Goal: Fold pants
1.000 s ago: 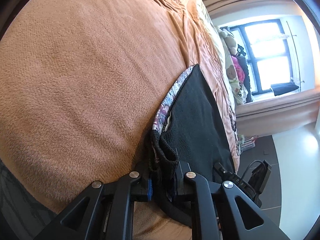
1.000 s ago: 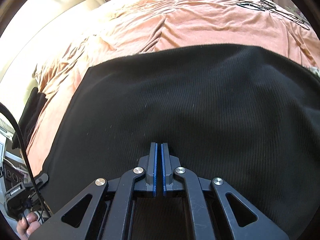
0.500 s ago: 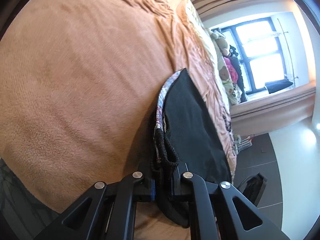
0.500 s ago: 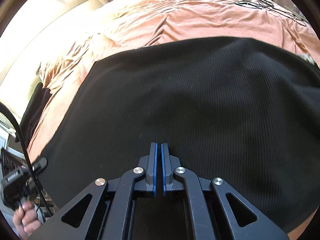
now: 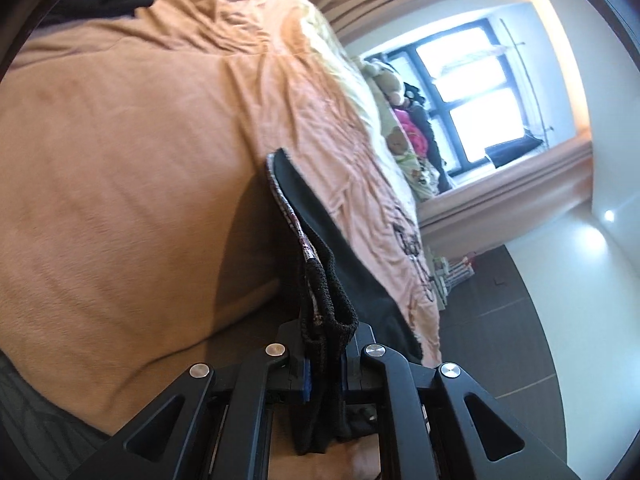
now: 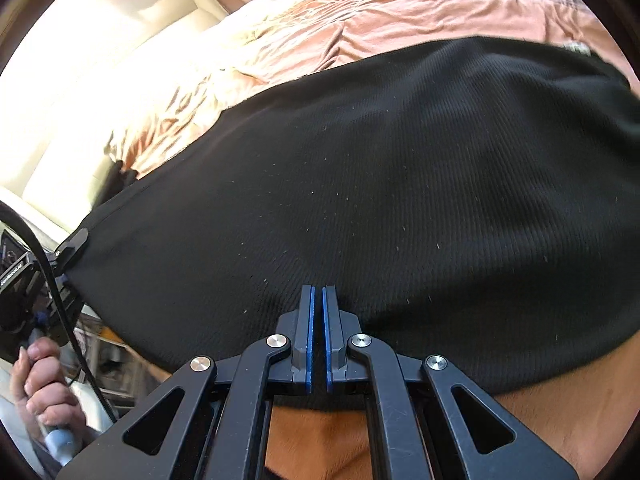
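The black pants (image 6: 400, 184) hang stretched as a wide sheet above the orange bed cover (image 6: 360, 28). My right gripper (image 6: 319, 300) is shut on the pants' near edge, the fabric pinched between its blue pads. In the left wrist view my left gripper (image 5: 325, 356) is shut on the pants' black waistband (image 5: 328, 300), which bunches between the jaws. A patterned inner lining (image 5: 292, 216) runs along the lifted edge. The left gripper also shows in the right wrist view (image 6: 68, 248), holding the pants' left corner.
The orange blanket (image 5: 120, 180) covers the bed. Stuffed toys (image 5: 400, 128) lie by the window (image 5: 480, 92). Dark floor (image 5: 500, 340) lies past the bed's edge. The person's hand (image 6: 44, 384) grips the left tool's handle.
Both grippers have lifted the pants higher off the bed. The fabric now hangs more upright, and the left view has tilted to show more floor and wall.
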Tool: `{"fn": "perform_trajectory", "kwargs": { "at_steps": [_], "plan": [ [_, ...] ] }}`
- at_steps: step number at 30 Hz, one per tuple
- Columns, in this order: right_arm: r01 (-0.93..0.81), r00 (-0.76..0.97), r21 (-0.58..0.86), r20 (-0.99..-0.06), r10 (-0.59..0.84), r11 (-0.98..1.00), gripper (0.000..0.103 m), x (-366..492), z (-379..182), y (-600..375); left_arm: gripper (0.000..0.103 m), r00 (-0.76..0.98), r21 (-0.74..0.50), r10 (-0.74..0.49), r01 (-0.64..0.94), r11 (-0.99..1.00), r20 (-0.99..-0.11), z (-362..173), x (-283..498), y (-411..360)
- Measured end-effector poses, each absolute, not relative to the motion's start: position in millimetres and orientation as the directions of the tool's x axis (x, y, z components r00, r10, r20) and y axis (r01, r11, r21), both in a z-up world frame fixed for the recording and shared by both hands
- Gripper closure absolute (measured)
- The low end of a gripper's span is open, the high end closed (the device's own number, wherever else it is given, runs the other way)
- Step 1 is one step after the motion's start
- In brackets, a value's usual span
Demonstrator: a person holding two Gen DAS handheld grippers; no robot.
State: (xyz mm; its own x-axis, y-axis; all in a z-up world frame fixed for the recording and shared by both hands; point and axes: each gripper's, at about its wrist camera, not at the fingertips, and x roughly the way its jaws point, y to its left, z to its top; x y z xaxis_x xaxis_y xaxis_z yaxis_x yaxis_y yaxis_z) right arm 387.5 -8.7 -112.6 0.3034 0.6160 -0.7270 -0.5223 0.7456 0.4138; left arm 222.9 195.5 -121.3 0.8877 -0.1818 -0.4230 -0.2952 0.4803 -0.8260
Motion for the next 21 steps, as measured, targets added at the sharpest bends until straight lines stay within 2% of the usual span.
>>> {"fn": "perform_trajectory", "kwargs": {
  "at_steps": [8,15,21],
  "plan": [
    [-0.537,0.265,0.461,-0.703,0.660,0.706,0.102,387,-109,-32,0.093,0.893,-0.816,-0.236,-0.207,0.540,-0.382,-85,251,174],
    [-0.511,0.366,0.442,-0.664,0.652,0.737,0.102,386,-76,-89,0.093,0.889,-0.798,-0.303,-0.106,0.593,-0.344,-48,285,147],
    [-0.464,0.430,0.512,-0.584,0.689,0.723,0.102,386,-55,-143,0.093,0.870,-0.781,-0.374,-0.020,0.624,-0.321,-24,316,121]
  ]
}}
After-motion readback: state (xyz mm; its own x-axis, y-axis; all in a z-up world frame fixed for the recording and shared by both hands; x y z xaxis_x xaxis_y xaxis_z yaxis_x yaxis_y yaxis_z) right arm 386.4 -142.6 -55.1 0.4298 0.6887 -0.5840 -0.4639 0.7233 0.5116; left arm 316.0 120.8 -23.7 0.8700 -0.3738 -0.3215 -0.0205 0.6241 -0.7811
